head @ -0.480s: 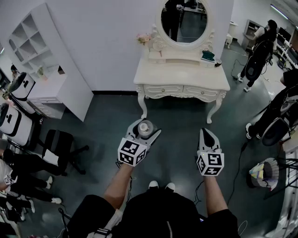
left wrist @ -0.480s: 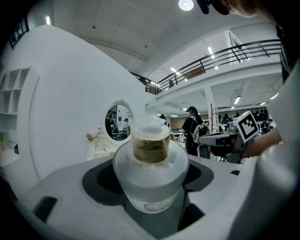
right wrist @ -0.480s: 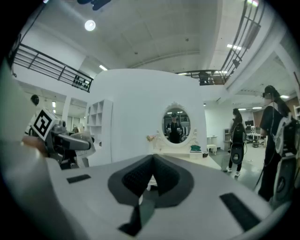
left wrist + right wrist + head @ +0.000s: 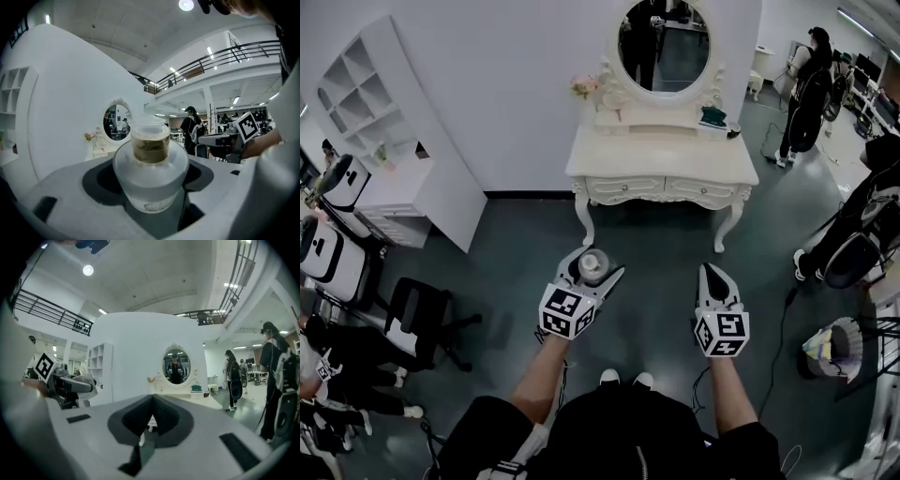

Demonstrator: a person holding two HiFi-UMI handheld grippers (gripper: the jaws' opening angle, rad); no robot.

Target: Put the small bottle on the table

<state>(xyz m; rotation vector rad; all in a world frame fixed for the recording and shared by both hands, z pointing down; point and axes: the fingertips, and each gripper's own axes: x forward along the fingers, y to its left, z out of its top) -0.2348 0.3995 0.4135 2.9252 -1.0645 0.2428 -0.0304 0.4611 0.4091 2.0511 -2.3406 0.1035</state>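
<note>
A small frosted glass bottle with a cork stopper stands upright between the jaws of my left gripper, which is shut on it; the left gripper view shows the bottle filling the gap. My right gripper is level with it to the right, its jaws shut with nothing between them. Both are held above the dark floor, short of the white dressing table with its oval mirror, which stands ahead against the white wall.
A teal object and pink flowers sit on the dressing table's back shelf. A white shelf unit stands at left, a black chair below it. People stand at the right and sit at far left.
The view has drifted slightly; the dressing table sits a bit higher and left in the head view. Both grippers keep their pose, the bottle still in the left one.
</note>
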